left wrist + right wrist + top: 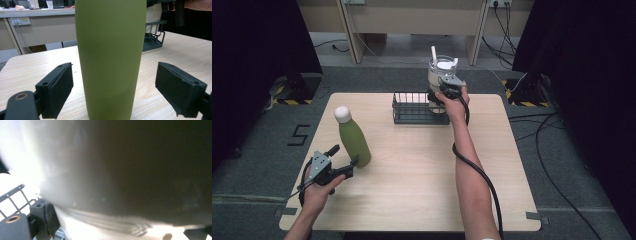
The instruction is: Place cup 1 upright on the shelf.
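A light wooden table is seen from the high view, and on its far part a dark wire basket is placed. At the right end of this basket a clear cup with a white lid is held upright by the right gripper, whose jaws are closed on the body of the cup; in the right gripper view the cup wall is pressed very close to the camera and the basket wires are seen below it. The long axis of the cup is vertical and its lid is pointed up. It is judged that the step in hand is the lowering of the cup into the basket, and it cannot be told whether its bottom is already resting there. For the next move, the cup has to be kept straight, brought fully down between the wires, and only then released. On the near left part of the table a green bottle with a white cap is standing, well apart from the basket, with its axis slightly tilted in the high view and the cap up. The left gripper is held at its lower part; its jaws are open on both sides of the bottle, and the pads are not touching it.
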`<state>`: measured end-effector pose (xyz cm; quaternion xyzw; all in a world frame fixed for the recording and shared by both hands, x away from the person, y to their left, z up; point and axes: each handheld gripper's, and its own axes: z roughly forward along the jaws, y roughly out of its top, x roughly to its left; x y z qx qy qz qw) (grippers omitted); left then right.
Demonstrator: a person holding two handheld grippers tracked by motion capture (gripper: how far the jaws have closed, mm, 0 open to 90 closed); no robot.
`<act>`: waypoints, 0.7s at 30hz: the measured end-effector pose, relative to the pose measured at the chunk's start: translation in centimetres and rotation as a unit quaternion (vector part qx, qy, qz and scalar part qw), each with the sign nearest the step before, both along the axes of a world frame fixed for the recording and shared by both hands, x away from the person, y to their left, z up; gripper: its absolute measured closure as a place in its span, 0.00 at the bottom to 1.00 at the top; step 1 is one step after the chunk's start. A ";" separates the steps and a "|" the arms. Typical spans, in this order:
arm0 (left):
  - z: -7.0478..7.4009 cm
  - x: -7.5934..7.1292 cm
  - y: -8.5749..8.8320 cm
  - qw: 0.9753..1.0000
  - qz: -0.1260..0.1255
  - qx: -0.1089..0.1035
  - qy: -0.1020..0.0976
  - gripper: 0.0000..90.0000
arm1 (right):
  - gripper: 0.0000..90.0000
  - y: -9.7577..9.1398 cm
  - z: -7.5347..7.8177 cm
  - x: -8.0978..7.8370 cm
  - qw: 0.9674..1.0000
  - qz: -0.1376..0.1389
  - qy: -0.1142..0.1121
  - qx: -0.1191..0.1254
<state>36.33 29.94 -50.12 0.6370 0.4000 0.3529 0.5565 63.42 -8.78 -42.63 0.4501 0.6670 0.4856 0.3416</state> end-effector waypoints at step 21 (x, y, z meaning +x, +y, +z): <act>0.0 -0.1 0.0 1.000 0.000 0.001 0.000 0.16 | 0.11 0.2 -0.8 0.0 1.000 -0.001 -0.001 -0.003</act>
